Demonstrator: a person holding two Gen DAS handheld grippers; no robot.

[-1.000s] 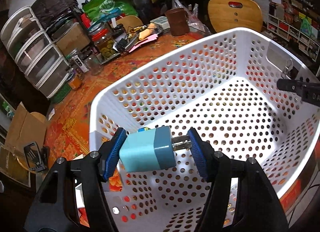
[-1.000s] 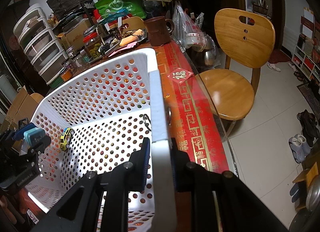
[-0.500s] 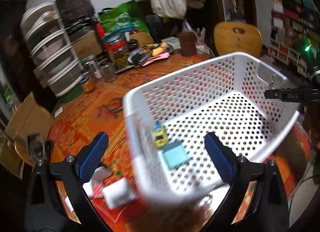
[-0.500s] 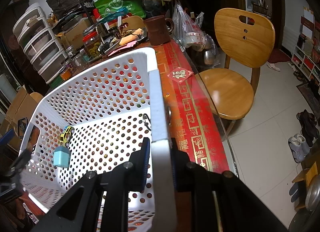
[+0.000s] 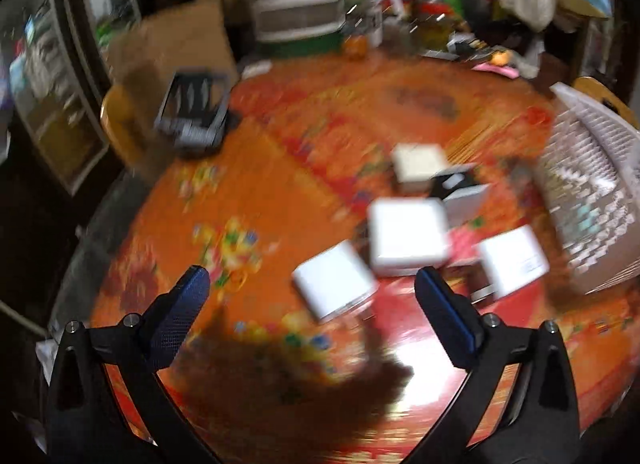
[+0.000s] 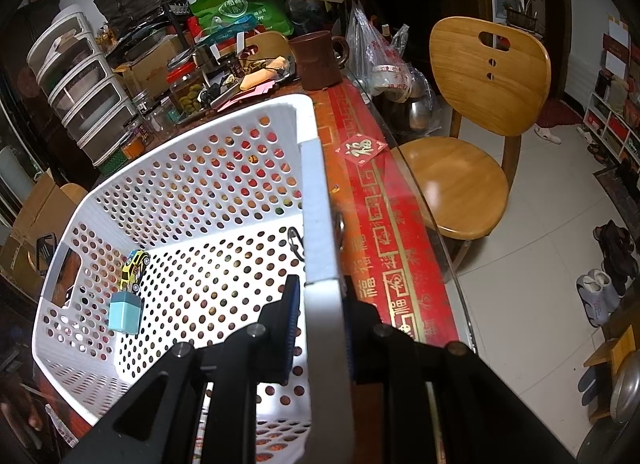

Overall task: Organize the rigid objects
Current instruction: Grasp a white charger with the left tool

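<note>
In the right wrist view, the right gripper (image 6: 318, 328) is seen closed on the near rim of the white perforated plastic basket (image 6: 316, 200), one blue-padded finger (image 6: 291, 328) pressed against the inside of the wall and the other against the outside. On the basket floor, by the far left wall, a light blue block-shaped charger (image 6: 125, 311) is seen lying, and just beyond it, touching or nearly so, a small yellow toy car (image 6: 134, 266). The basket is set on a red and orange patterned tablecloth (image 6: 376, 216); past it a brown ceramic mug (image 6: 316, 60) is seen standing, and a wooden chair (image 6: 476, 104) is placed beside the table edge.

The left wrist view is heavily blurred. The left gripper (image 5: 308, 296) is shown spread wide and empty above the tablecloth (image 5: 280, 168). Just beyond its fingertips a cluster of white box-shaped objects is seen lying close together: one flat white box (image 5: 334, 290) nearest, a larger white square box (image 5: 408, 236) behind it, another white box (image 5: 514, 260) to the right, and a cream-topped box (image 5: 420, 162) farther off. The basket (image 5: 592, 200) is seen at the right edge, near that cluster. Farther left, at the table's far side, a dark grey tray-like object (image 5: 192, 114) can be made out.
</note>
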